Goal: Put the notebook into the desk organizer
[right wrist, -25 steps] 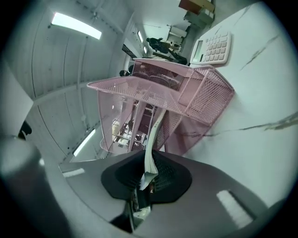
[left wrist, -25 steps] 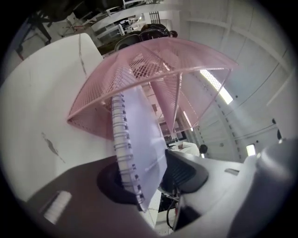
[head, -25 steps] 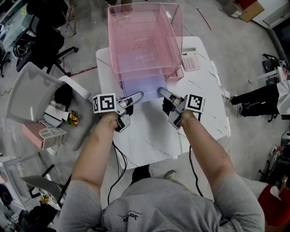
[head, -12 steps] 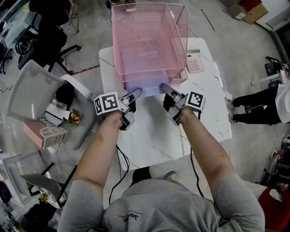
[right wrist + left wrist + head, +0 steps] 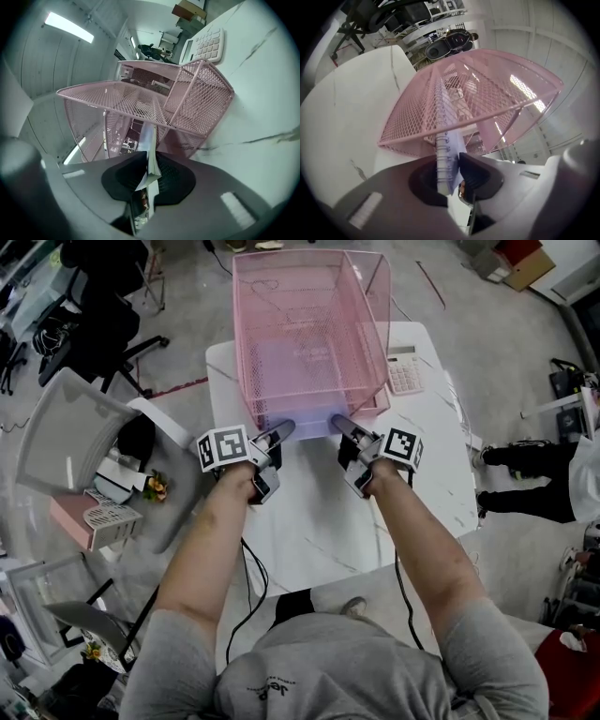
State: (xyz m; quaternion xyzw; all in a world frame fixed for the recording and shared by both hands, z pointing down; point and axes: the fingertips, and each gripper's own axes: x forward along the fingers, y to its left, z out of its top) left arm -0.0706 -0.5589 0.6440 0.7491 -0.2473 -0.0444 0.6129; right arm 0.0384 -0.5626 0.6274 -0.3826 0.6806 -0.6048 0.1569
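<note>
The lilac spiral-bound notebook [image 5: 307, 426] lies flat, mostly inside the lower tier of the pink mesh desk organizer [image 5: 375, 334] standing on the white surface [image 5: 309, 521]. Its near edge juts out, my left gripper [image 5: 285, 428] and right gripper [image 5: 334, 420] clamping its corners.

1. Head view looks steeply down on the desk [image 5: 319, 512], organizer [image 5: 309, 324] at 12 o'clock.
2. Left tool's [image 5: 451, 168] camera, close behind its jaws, faces the organizer.
3. Right tool's [image 5: 151, 168] camera likewise; all share the organizer.
</note>
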